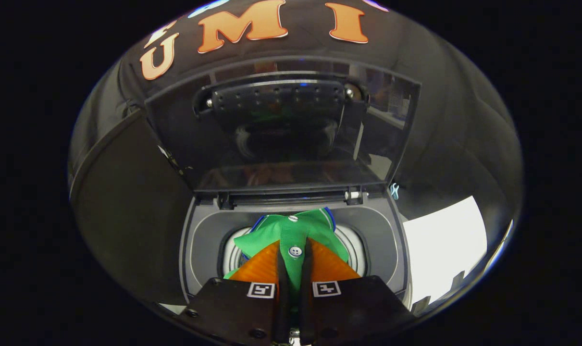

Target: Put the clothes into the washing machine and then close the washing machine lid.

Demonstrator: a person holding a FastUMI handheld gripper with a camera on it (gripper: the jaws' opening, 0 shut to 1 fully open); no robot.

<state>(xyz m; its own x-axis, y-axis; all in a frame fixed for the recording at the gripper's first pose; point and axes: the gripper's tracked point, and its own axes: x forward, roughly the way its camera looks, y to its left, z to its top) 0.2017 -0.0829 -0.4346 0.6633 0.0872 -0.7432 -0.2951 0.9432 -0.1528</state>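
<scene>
A green garment (281, 235) with white buttons and a blue edge hangs over the round drum opening (355, 247) of the grey top-loading washing machine (204, 240). My gripper (294, 252) is shut on the garment: its two orange fingers (262, 266) press a fold of the green cloth between them, directly above the drum. The machine's dark glass lid (281, 129) stands upright and open behind the drum, hinged at the machine's back edge, with a handle bar along its top.
Black cloth walls surround the machine at the left, the back and the right. A bright white surface (442, 245) lies to the right of the machine. A small light blue clip (394, 191) hangs by the lid's right hinge corner.
</scene>
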